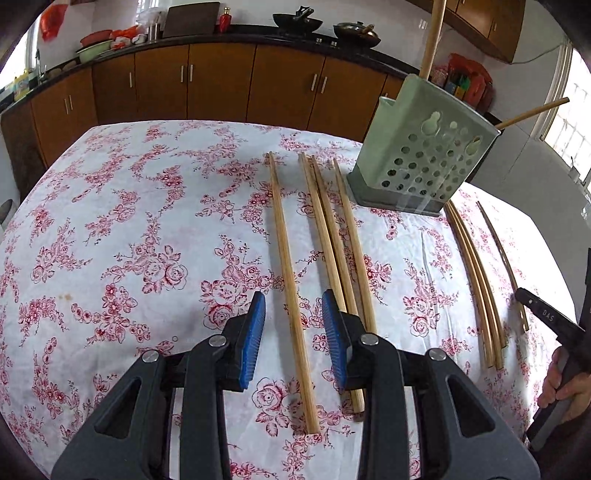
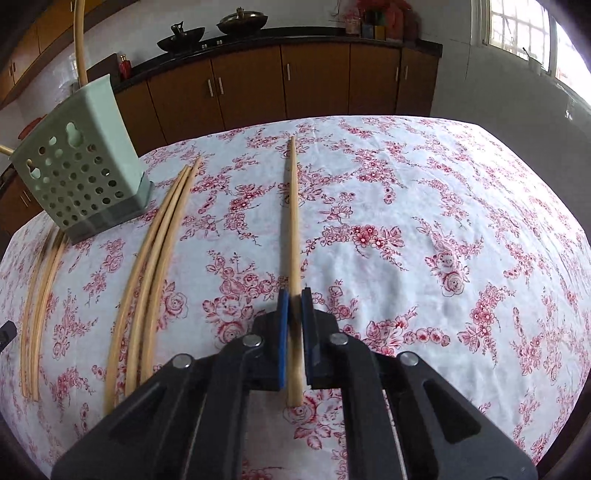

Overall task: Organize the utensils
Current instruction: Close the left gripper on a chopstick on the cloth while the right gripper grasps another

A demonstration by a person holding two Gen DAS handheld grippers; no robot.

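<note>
— Blue pads first. What's my right gripper [image 2: 294, 295] doing?

— Clamped on one chopstick [image 2: 293, 221]. My pads pinch it near its thick end; its thin end runs away across the floral tablecloth [image 2: 424, 206]. It looks to lie flat on the cloth.

— Left gripper [image 1: 293, 306]?

— Jaws apart, nothing pinched. A single chopstick [image 1: 284, 236] lies on the cloth between my pads, clear gap each side.

— Others?

— Three chopsticks [image 1: 334, 229] just right of that one, partly under my right-hand finger. Three more [image 2: 155, 258] beside the held one, on its left in the right wrist view.

— Holder?

— Pale green perforated holder [image 1: 424, 162] stands upright at the far side of the table, between the groups. Two sticks [image 1: 433, 40] poke out of it, tilted.

— Background?

— Brown cabinets [image 1: 218, 81], dark counter with woks [image 1: 297, 20]. A hand [image 1: 561, 380] grips the right handle at the left wrist view's edge.
</note>
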